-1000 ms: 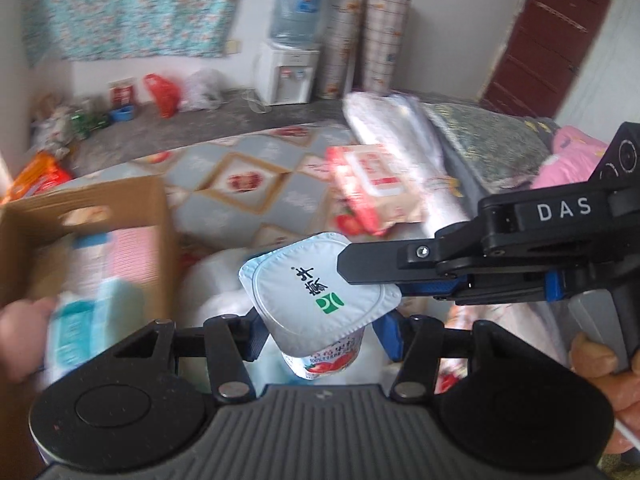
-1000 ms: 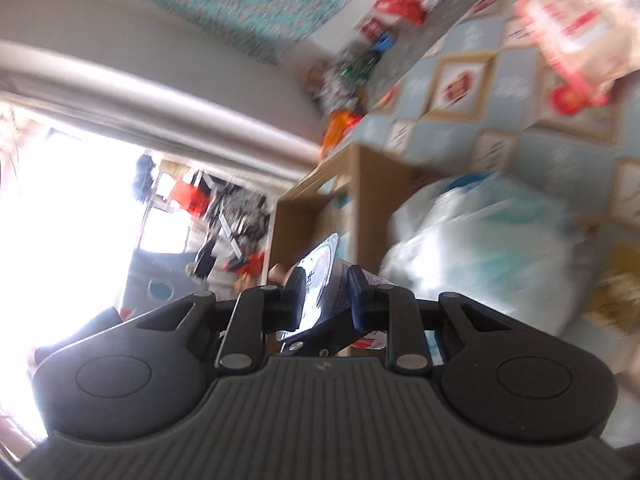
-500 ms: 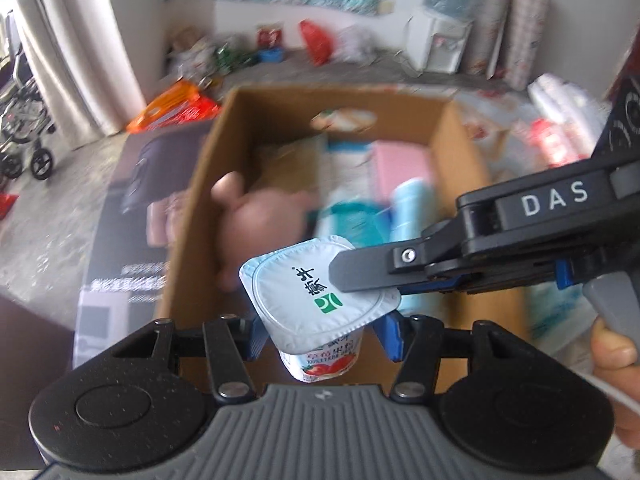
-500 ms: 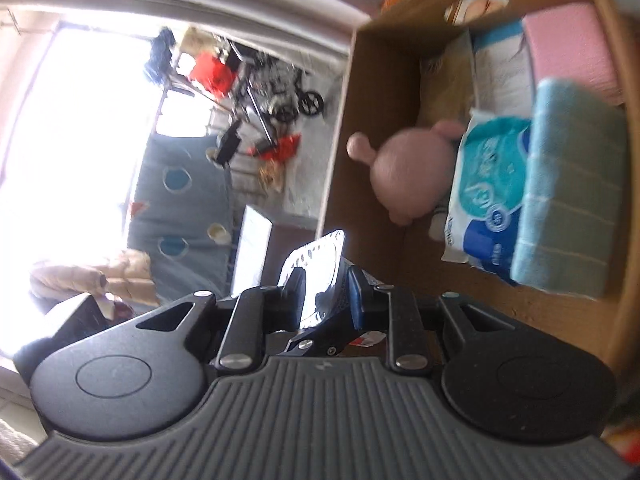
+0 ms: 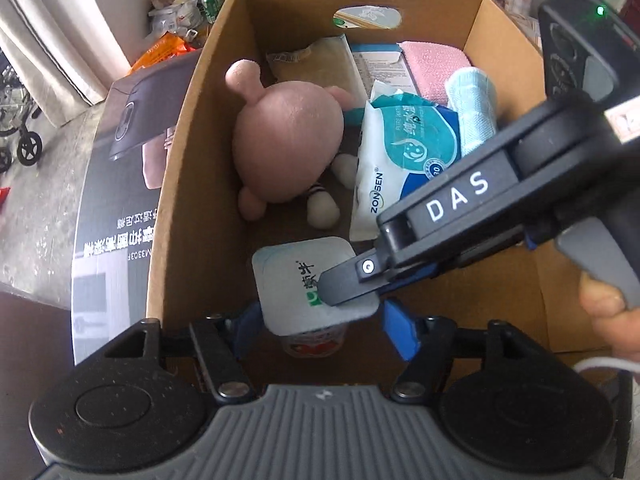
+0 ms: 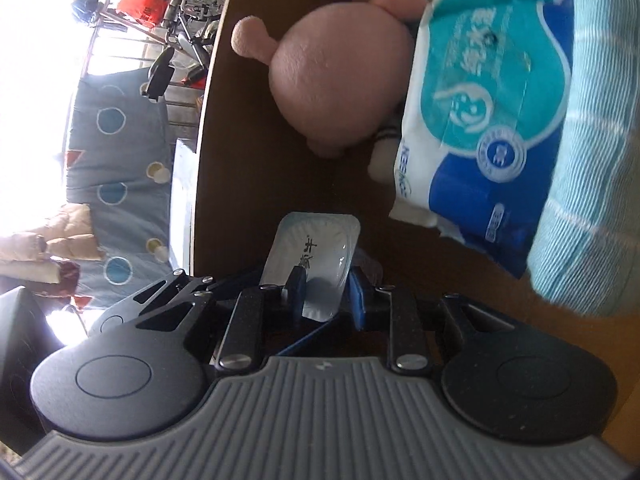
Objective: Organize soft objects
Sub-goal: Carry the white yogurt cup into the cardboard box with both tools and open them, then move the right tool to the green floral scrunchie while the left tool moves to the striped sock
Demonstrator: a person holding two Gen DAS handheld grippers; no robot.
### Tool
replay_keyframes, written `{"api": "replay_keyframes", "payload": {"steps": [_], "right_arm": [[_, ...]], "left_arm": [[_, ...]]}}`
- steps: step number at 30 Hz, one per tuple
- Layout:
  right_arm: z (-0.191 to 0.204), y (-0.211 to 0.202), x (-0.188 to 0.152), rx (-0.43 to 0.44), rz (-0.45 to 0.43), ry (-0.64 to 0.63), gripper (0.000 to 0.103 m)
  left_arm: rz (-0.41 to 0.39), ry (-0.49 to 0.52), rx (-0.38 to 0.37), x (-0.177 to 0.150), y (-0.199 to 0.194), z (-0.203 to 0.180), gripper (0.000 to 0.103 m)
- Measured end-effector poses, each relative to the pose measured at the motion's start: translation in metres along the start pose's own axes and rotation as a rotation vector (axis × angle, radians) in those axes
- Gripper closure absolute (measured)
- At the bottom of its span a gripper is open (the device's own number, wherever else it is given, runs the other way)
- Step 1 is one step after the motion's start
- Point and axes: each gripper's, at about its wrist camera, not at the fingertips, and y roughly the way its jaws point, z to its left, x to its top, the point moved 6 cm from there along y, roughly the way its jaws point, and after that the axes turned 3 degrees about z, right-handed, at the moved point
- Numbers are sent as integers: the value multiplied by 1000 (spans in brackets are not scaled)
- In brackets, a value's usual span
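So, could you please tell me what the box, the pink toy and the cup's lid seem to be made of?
Box: brown cardboard, matte; raw cut edge and punched handle hole.
Pink toy: plush fabric, probably stuffed; fuzzy, dimpled surface.
Cup's lid: thin foil or plastic film, likely; printed, faintly glossy, edges bent.

The box (image 5: pixel 180 184) held the goods. On its bottom lay a pink plush (image 5: pixel 286 140), a wipes pack (image 5: pixel 404 152) and a blue towel (image 5: pixel 474 112). A pink cloth (image 5: pixel 434 64) lay at the far wall.

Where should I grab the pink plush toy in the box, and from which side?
Pinch the stubby knob on the pink plush toy, coming down through the box's open top. Its head looks too wide for the jaws, and the wipes pack crowds its other side.
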Motion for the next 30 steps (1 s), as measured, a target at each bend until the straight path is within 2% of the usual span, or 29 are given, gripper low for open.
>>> {"api": "replay_keyframes", "payload": {"steps": [3,5,8,11,15,19,22,26,30], "right_arm": [[4,3,-8,-4,9,-13,80],[5,-3,-12,14,0,-9,80],[11,-12,-12,-5,-30,-30,79],[11,-25,-10,9,-63,-17,79],[15,-54,-13,60,-155,-12,77],[10,-102,-20,115,-286,3,72],[-6,-150,-32,134,-401,34,61],[-40,-214,-59,102,-528,97,57],[-86,-274,-98,29,-633,189,56]], "left_arm": [[3,-42,-20,0,-7,6,32],[3,-38,-20,1,-12,6,32],[-20,-31,-2,2,-21,4,30],[-33,-53,-7,6,-30,2,29],[-77,-83,-35,20,-44,-7,29],[-150,-84,-75,36,-62,-28,27],[-182,-60,-107,49,-72,-52,27],[-222,-1,-138,63,-80,-94,26],[-231,59,-177,72,-80,-142,26]]}}
